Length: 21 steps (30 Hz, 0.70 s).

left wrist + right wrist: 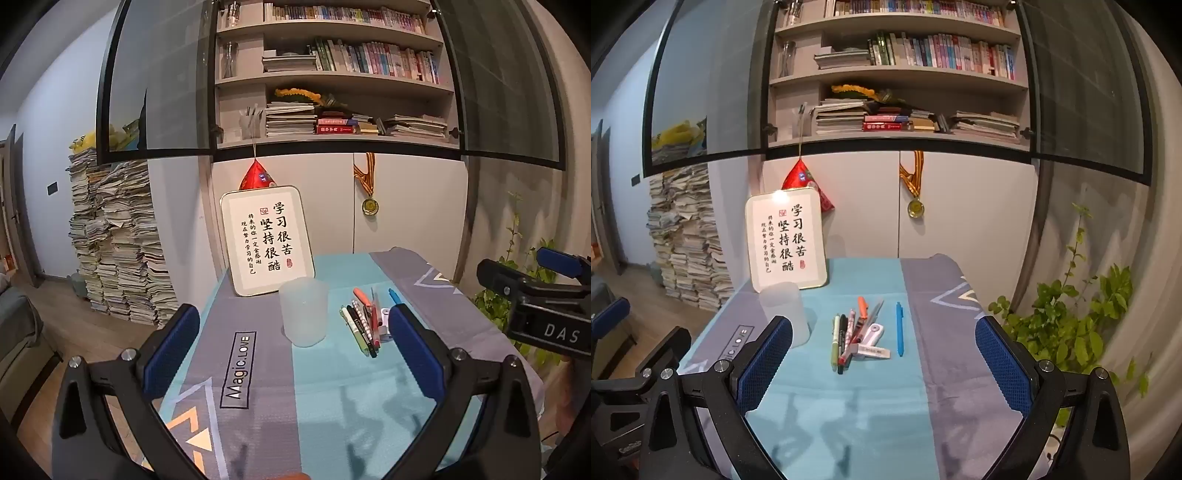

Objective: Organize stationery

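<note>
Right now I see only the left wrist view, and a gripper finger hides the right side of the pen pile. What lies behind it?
Observer: A white eraser lies at the near end of the pen pile, next to a correction tape.
Operator: I see only the tip of a blue pen. Where is the rest?
Observer: The blue pen lies whole on the cloth, right of the pile and apart from the other pens.
Operator: Is the other gripper holding anything?
Observer: No. The right gripper is wide open, with nothing between its jaws.
</note>
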Motion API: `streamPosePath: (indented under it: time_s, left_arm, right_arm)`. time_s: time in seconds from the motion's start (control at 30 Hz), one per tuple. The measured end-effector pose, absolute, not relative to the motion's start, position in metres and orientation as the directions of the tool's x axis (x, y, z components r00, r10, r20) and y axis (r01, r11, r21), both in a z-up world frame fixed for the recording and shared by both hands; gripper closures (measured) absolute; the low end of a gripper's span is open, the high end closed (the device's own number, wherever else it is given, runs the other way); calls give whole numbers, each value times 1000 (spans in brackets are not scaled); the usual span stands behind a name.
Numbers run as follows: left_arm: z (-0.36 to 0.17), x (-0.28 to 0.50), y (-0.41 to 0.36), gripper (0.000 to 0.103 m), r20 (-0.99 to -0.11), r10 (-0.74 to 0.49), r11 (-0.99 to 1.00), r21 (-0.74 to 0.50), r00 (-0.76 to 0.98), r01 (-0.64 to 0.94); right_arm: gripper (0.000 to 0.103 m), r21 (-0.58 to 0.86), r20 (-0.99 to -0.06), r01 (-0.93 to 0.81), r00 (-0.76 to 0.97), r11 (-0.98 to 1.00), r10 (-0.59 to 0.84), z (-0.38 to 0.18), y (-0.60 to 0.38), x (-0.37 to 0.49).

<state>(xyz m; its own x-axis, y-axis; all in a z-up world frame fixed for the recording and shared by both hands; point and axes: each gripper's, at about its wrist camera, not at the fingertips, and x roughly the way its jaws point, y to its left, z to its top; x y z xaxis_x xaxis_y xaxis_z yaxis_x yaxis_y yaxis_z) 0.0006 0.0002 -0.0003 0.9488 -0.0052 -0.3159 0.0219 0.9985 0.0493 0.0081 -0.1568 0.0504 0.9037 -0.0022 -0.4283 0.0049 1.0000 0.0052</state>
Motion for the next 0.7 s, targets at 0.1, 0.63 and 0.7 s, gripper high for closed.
streamPosePath:
  time_s: [0.1, 0.63, 0.7]
  left_arm:
    - [0, 1, 1, 1, -315, -7, 999, 40, 949, 20]
    - [3, -4, 6, 1, -292, -7, 1000, 11, 956, 11]
    - [4, -8, 4, 1, -271, -3, 999, 31, 963, 12]
  right_arm:
    - [3, -3, -415, 13, 910, 1000, -13, 48, -155, 10]
    - [3, -5, -375, 31, 927, 999, -31, 60, -155, 0]
    - [3, 2, -370, 29, 929, 1000, -26, 53, -158, -6]
